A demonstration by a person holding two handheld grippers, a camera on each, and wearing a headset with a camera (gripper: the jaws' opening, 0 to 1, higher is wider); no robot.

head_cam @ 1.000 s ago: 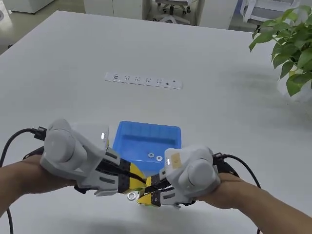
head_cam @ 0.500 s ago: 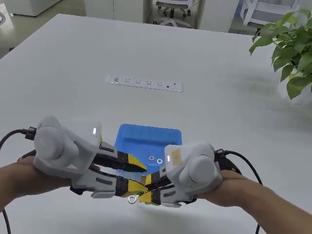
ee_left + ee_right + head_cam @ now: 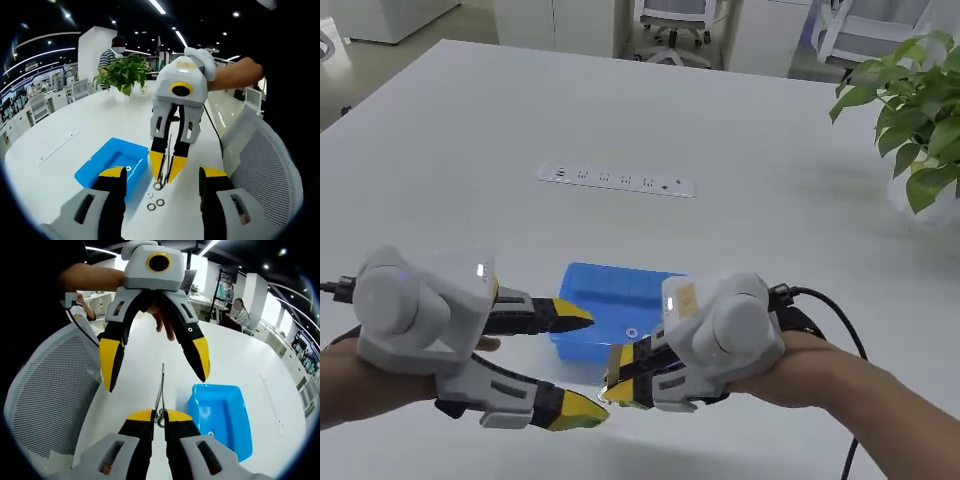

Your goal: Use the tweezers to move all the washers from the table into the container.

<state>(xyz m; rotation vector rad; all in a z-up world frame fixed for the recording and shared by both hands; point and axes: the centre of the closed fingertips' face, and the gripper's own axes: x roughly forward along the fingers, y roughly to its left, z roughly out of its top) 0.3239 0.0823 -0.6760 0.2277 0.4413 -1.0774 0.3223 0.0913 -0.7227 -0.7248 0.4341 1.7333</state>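
Note:
My right gripper [image 3: 159, 416] is shut on the metal tweezers [image 3: 160, 385], which point away along its jaws. In the left gripper view the tweezers [image 3: 167, 157] hang from the right gripper [image 3: 169, 167], tips down at a washer [image 3: 158, 186]. Two more washers [image 3: 151, 206] lie on the table just in front. The blue container [image 3: 615, 300] sits behind both grippers, with a washer [image 3: 632, 333] inside it. My left gripper [image 3: 580, 360] stands open at the left, with nothing between its fingers, facing the right gripper [image 3: 620, 382].
A white power strip [image 3: 615, 180] lies further back on the white table [image 3: 770, 230]. A potted plant [image 3: 910, 100] stands at the far right. A mesh chair [image 3: 260, 165] is close behind the table's near edge. People sit in the background.
My left gripper has opened wide and drawn back to the left, away from the right gripper. The right gripper stays shut on the tweezers in about the same spot.

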